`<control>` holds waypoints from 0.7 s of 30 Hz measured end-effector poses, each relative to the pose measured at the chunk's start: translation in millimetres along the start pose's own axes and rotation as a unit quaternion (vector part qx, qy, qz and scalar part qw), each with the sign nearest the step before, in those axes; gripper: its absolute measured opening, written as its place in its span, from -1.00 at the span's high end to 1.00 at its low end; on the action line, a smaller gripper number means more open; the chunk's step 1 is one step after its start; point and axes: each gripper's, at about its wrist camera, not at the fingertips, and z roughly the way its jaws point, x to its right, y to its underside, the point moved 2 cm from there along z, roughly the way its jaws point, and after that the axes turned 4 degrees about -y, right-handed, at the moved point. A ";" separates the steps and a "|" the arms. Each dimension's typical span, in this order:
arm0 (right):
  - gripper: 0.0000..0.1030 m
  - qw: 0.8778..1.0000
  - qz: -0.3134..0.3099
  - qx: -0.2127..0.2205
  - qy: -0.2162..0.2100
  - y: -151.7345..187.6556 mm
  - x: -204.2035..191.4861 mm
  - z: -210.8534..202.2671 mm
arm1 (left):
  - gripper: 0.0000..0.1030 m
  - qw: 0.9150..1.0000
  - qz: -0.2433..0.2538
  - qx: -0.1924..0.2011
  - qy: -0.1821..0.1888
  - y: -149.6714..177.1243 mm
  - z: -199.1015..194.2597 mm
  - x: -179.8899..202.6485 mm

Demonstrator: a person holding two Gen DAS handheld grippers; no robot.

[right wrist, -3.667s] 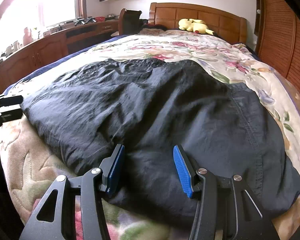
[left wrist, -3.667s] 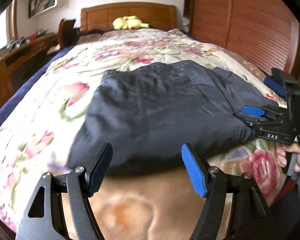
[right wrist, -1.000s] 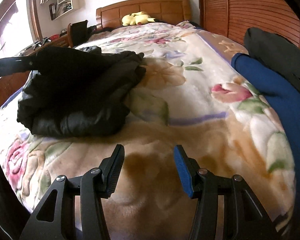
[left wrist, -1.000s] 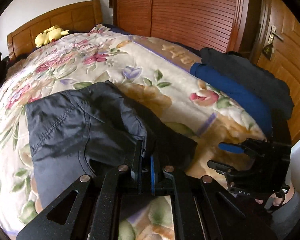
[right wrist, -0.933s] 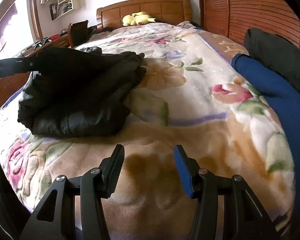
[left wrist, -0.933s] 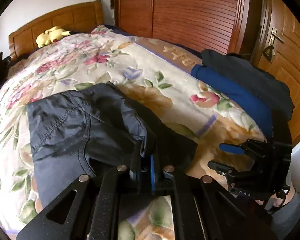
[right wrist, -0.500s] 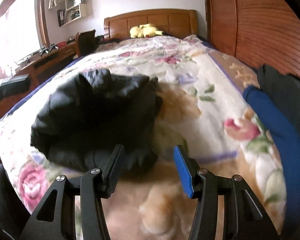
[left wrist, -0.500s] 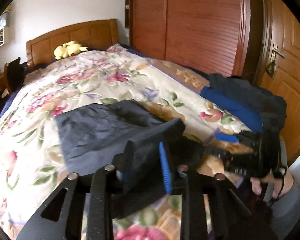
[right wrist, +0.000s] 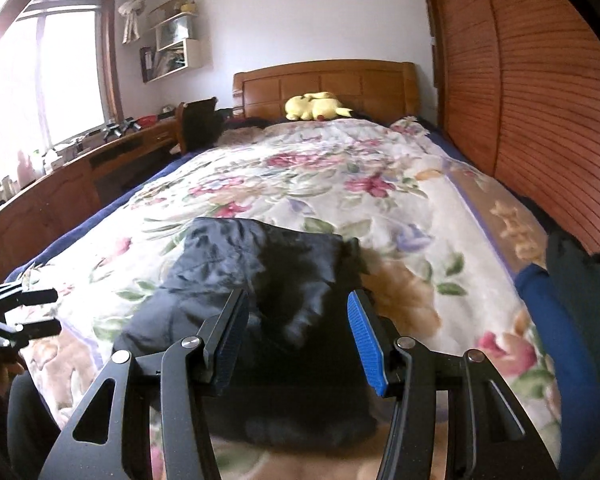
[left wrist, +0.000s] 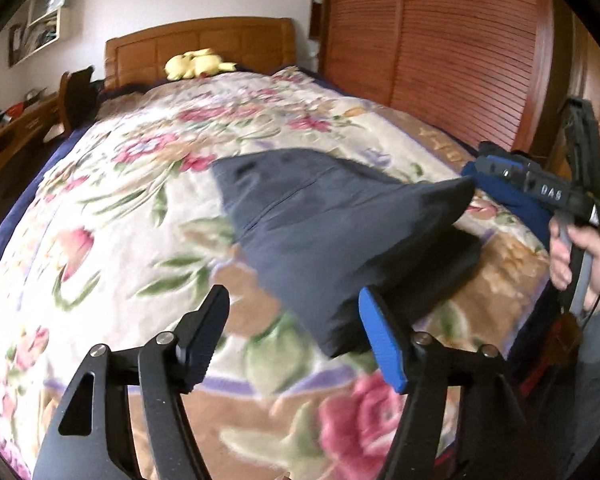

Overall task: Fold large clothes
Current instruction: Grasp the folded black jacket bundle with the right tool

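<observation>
A dark navy garment (left wrist: 320, 224), folded into a compact bundle, lies on the floral bedspread (left wrist: 120, 208) near the foot of the bed. My left gripper (left wrist: 294, 338) is open and empty, just in front of the bundle's left near edge. My right gripper (right wrist: 296, 340) is open and hovers over the bundle (right wrist: 268, 280), jaws apart on either side of its near end, holding nothing. The right gripper also shows in the left wrist view (left wrist: 540, 188), held by a hand at the right.
A stack of folded clothes, blue (right wrist: 556, 344) and dark (right wrist: 584, 280), sits at the bed's right edge. A yellow plush toy (right wrist: 316, 106) lies by the wooden headboard. A slatted wardrobe (left wrist: 440, 52) stands right, a desk (right wrist: 60, 176) left.
My left gripper has opened and let go of the garment, which has dropped as a folded bundle onto the bed. My right gripper has moved in over the bundle.
</observation>
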 end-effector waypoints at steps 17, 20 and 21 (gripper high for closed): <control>-0.03 0.995 -0.017 -0.086 -0.041 18.2 -9.9 76.2 | -0.36 0.999 -0.029 -0.012 -0.032 38.2 2.3 -35.7; -0.03 0.995 -0.007 -0.086 -0.053 18.6 -9.0 82.2 | -0.36 0.999 -0.030 -0.012 -0.033 37.8 1.5 -34.5; -0.03 0.995 -0.005 -0.086 -0.057 18.2 -8.2 83.3 | -0.36 0.999 -0.030 -0.012 -0.033 37.8 1.5 -34.8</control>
